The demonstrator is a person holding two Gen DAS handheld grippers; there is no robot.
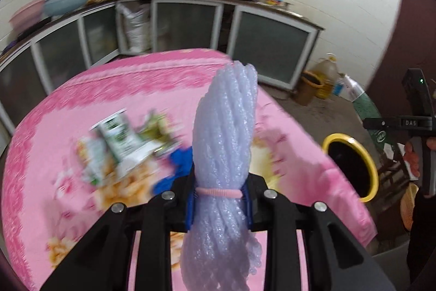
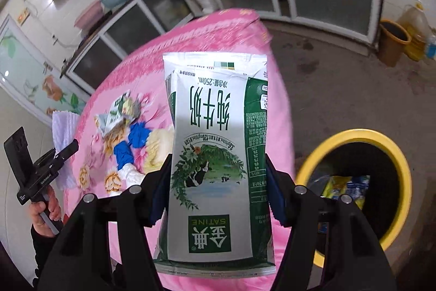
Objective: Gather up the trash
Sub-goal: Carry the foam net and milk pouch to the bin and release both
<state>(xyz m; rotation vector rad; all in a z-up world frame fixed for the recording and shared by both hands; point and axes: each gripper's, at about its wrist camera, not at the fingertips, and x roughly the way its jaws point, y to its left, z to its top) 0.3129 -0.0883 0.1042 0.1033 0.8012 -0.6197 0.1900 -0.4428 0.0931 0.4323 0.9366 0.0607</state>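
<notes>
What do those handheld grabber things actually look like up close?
Each is matte black plastic: two angular arms with triangular cut-outs and round silver bolts, ending in tongs lined with blue pads. The left tongs and right tongs look identical. Seen from the other side, each has a black pistol-style handle; one shows a small green light. The person's sleeves are dark.

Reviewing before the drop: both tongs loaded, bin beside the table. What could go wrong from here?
1. The milk carton is flattened and held only at its edges by the right tongs; it may slip and land short of the yellow-rimmed bin.
2. The foam net in the left tongs is light and springy, so it may cling or drift past the rim.
3. Both loads block the views.
</notes>
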